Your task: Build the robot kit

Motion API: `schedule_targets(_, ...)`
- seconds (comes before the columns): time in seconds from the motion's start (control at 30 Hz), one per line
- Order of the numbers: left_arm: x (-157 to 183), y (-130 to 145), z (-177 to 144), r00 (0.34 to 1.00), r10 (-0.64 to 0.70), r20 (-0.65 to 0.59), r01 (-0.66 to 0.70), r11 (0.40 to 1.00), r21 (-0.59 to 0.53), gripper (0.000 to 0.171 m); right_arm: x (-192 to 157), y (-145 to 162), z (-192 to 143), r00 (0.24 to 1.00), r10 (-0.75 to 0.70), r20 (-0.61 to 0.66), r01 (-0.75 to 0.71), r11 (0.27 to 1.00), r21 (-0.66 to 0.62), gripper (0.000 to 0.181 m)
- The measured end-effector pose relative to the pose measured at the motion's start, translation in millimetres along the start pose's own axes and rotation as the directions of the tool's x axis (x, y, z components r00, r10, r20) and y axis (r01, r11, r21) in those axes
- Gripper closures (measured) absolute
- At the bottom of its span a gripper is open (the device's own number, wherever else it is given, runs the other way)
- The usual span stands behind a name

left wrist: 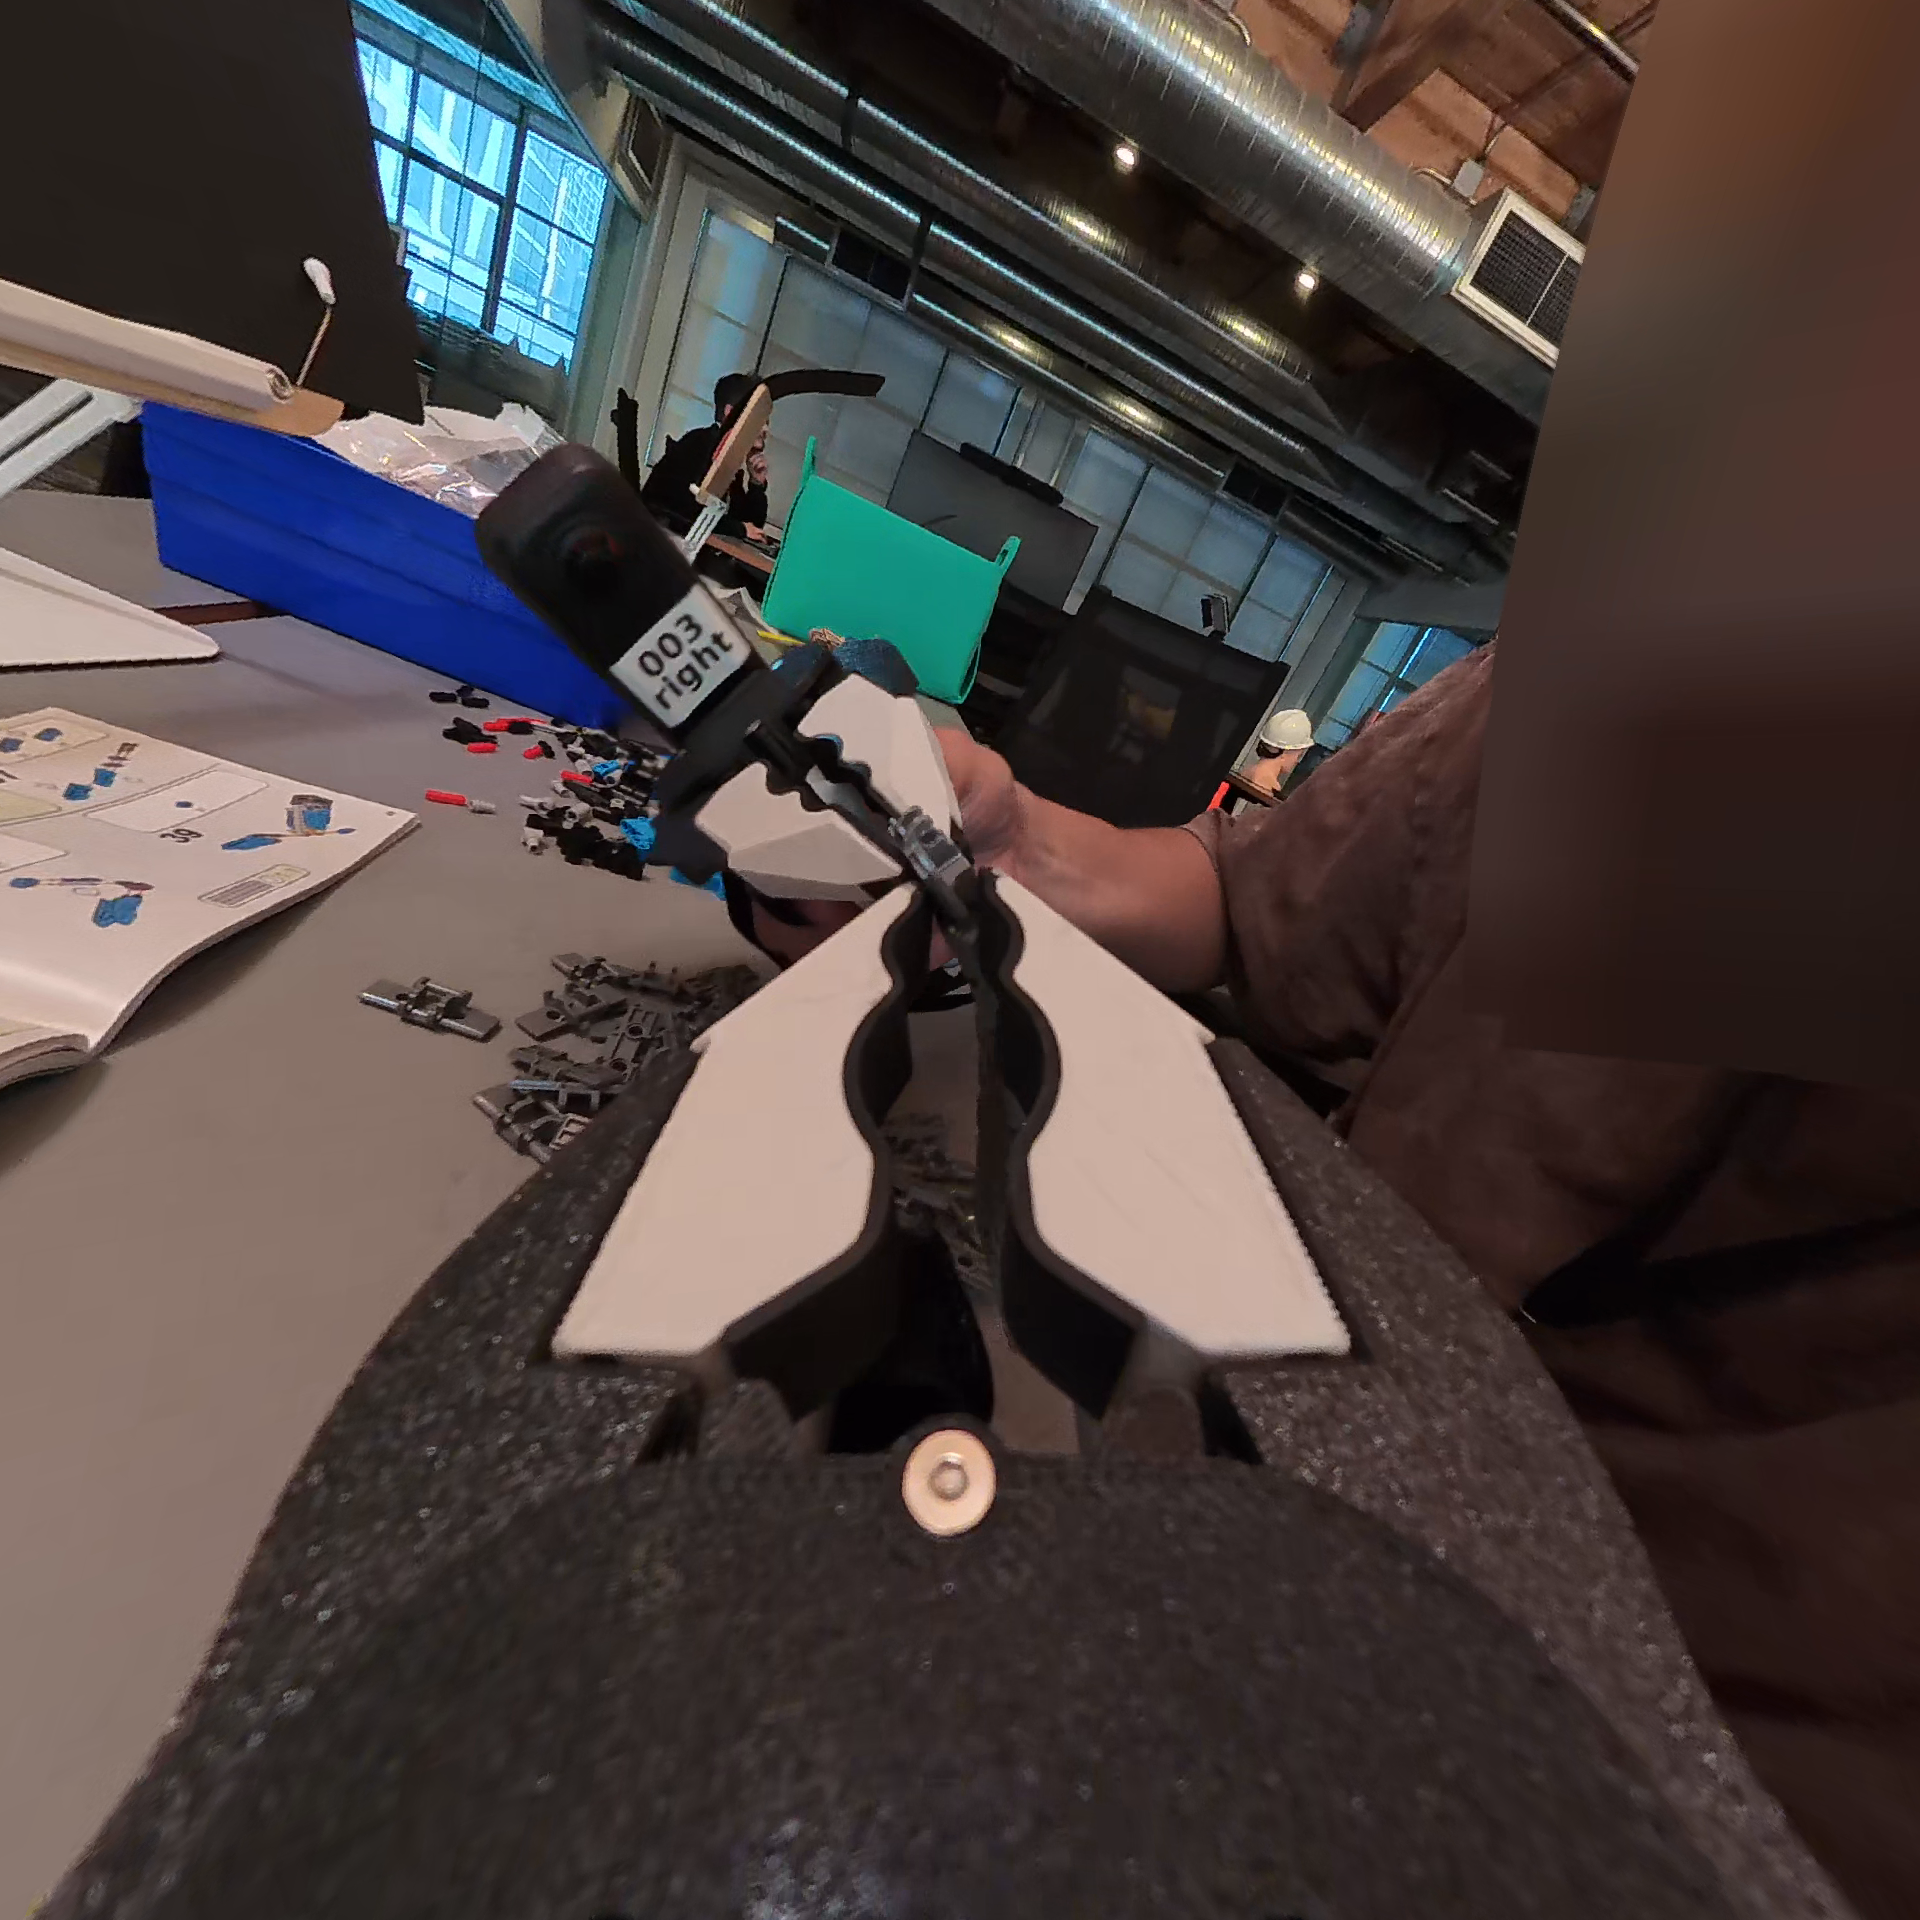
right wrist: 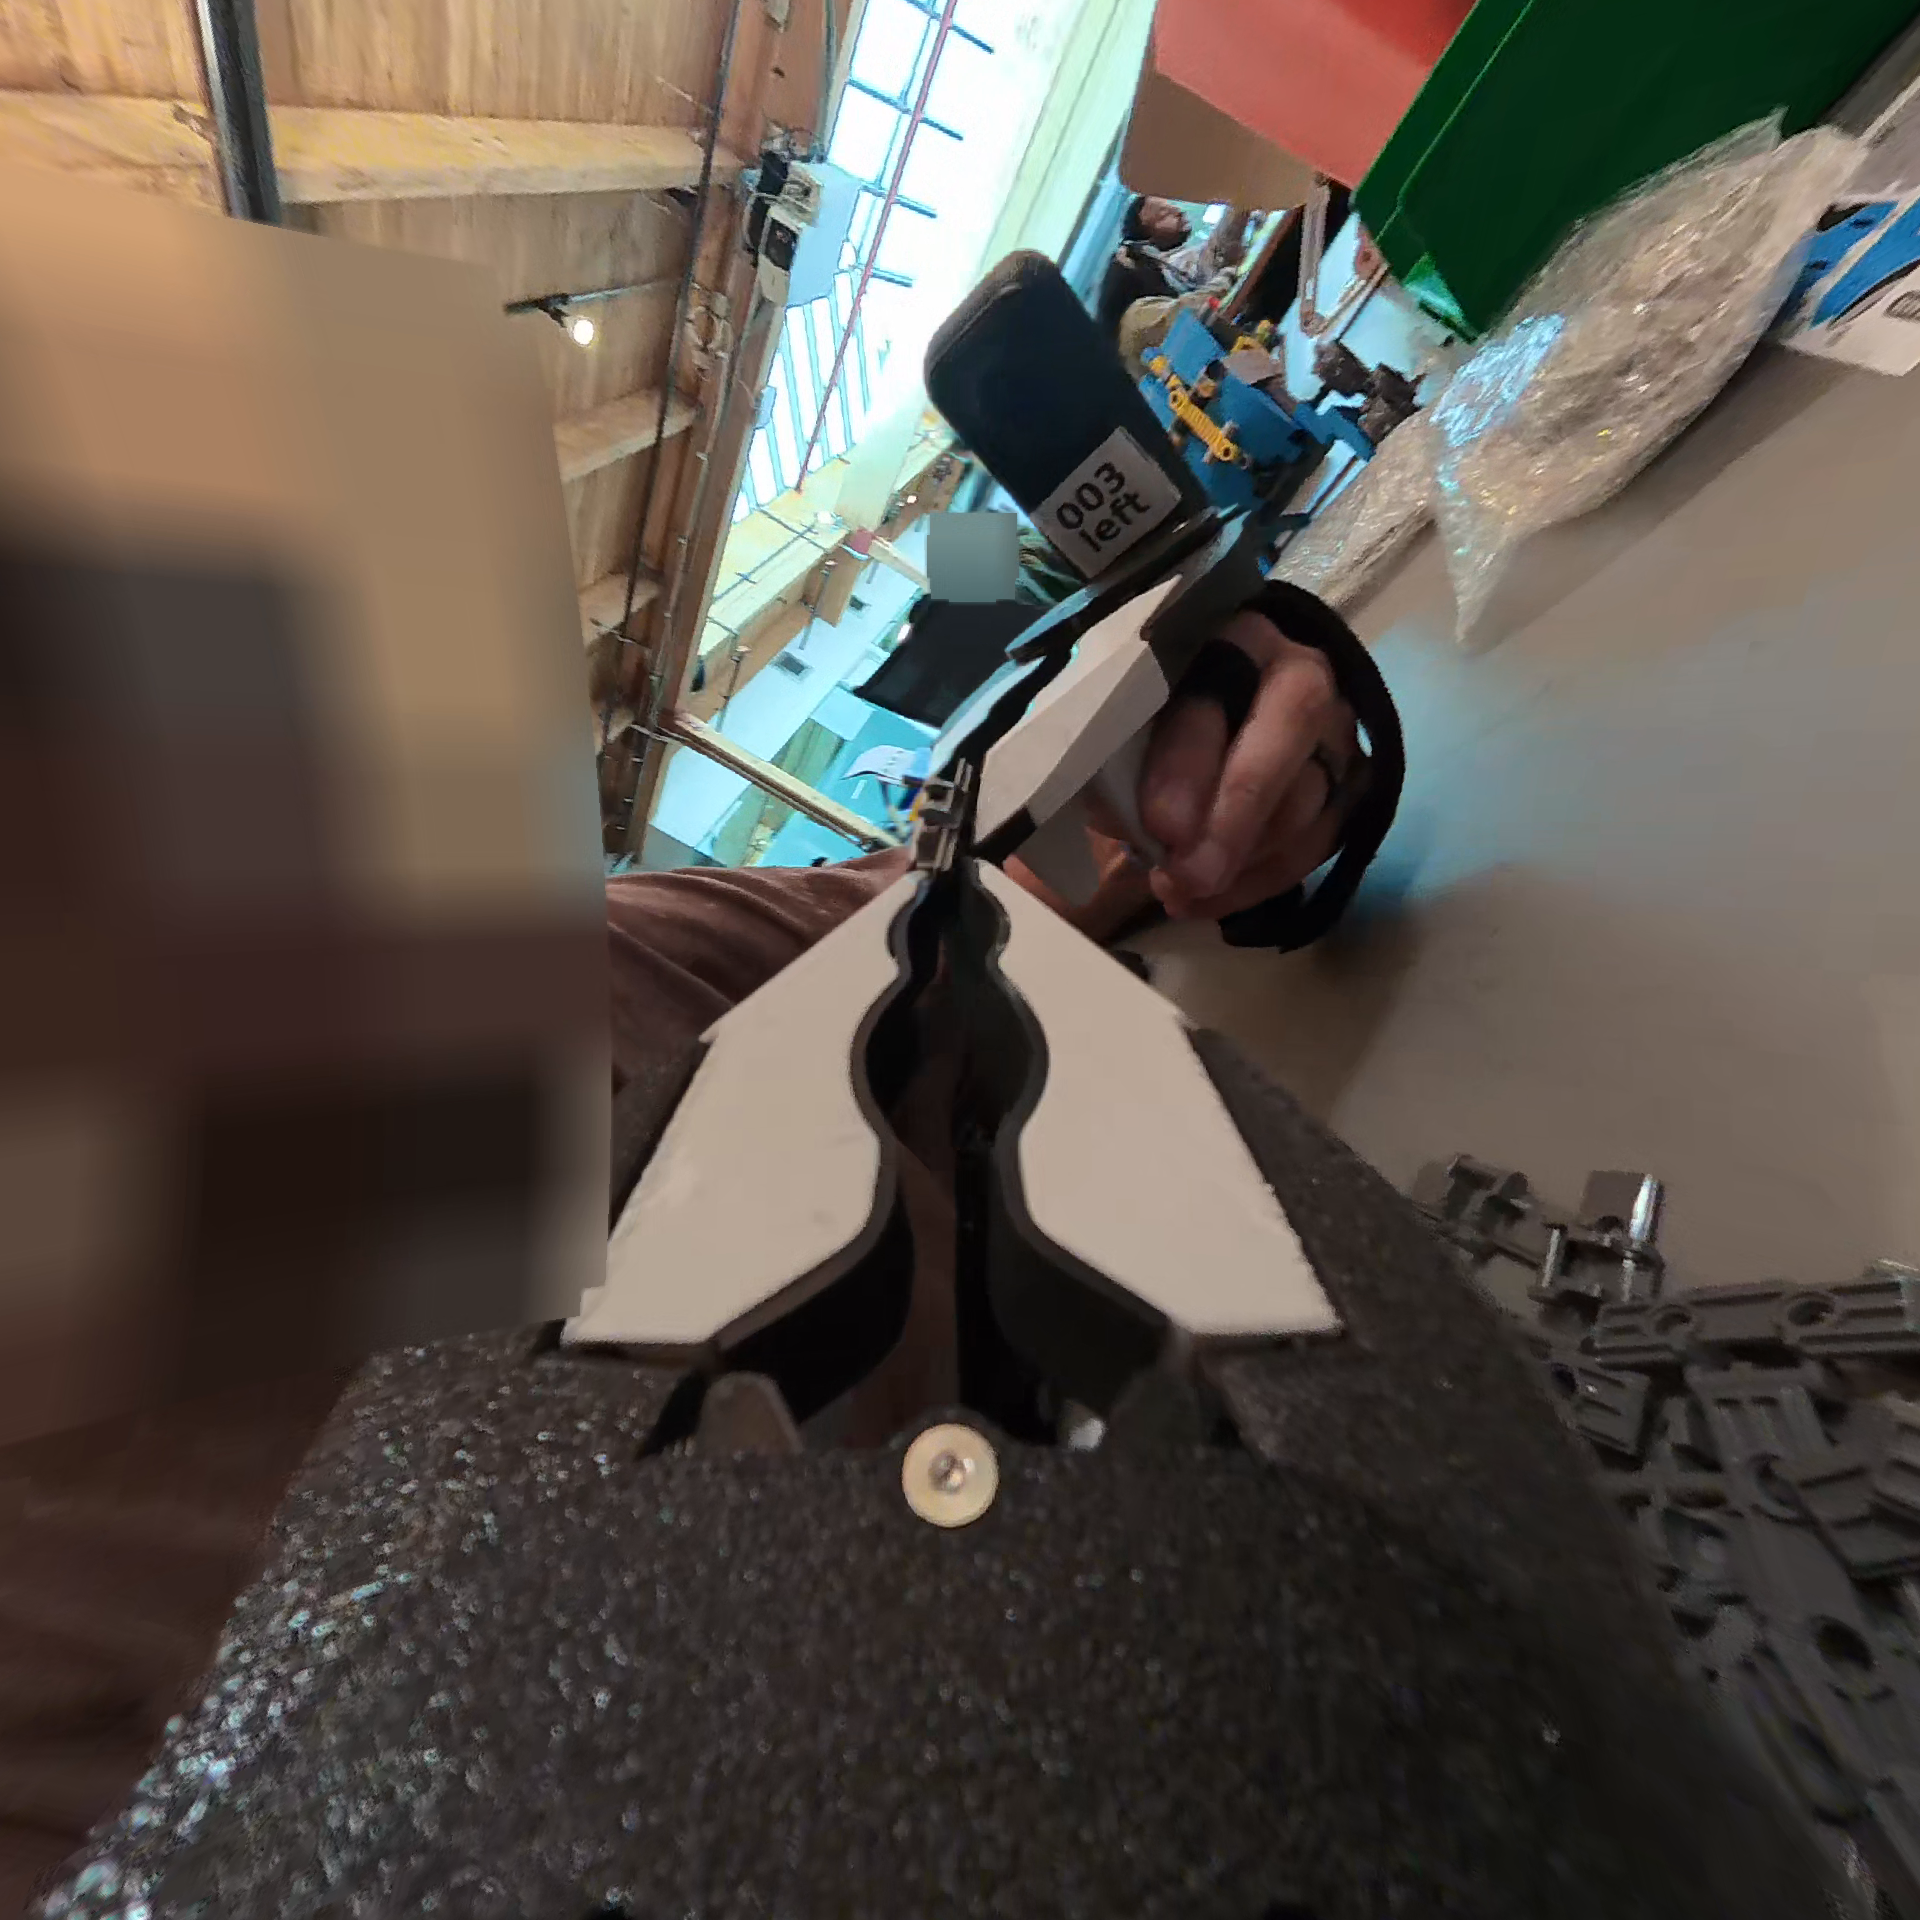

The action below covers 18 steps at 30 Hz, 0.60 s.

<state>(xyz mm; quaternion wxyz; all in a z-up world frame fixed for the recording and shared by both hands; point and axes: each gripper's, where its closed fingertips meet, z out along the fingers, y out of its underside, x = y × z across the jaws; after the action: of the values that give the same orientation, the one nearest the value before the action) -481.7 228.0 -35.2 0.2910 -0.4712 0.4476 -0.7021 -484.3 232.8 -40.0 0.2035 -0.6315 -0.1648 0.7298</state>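
Note:
My left gripper [left wrist: 951,902] and my right gripper [right wrist: 943,883] are held above the grey table, tip to tip. Both are shut on a short strip of small grey track links [left wrist: 928,844], pinched between them at opposite ends. In the right wrist view the links [right wrist: 938,821] stand just past my right fingertips, with the left gripper [right wrist: 975,808] closed on their far end and a person's hand [right wrist: 1247,769] on its handle. In the left wrist view the right gripper [left wrist: 912,826] comes in from the upper left.
A pile of loose grey links [left wrist: 603,1039] and one joined pair [left wrist: 431,1008] lie on the table [left wrist: 260,1195]. Behind are mixed black, red and blue parts [left wrist: 582,790], an open instruction booklet [left wrist: 156,862], a blue bin [left wrist: 343,540] and plastic bags [right wrist: 1621,384]. Both grippers' tips are close together, under 4 cm apart.

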Motion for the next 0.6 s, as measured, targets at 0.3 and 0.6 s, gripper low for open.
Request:
schedule_targets(0.3, -22, 2, -5, 0.966, -0.257, -0.008, 0.258, 0.966, 0.014, 0.156, 13, -10, -9, 0.944, -0.234, -0.233, 0.229, 0.972, -0.048, 0.18)
schedule_targets(0.6, -20, 5, -7, 0.956, -0.289, -0.045, 0.289, 0.957, 0.003, 0.168, 16, -3, -10, 0.886, -0.358, -0.294, 0.324, 0.933, -0.16, 0.179)
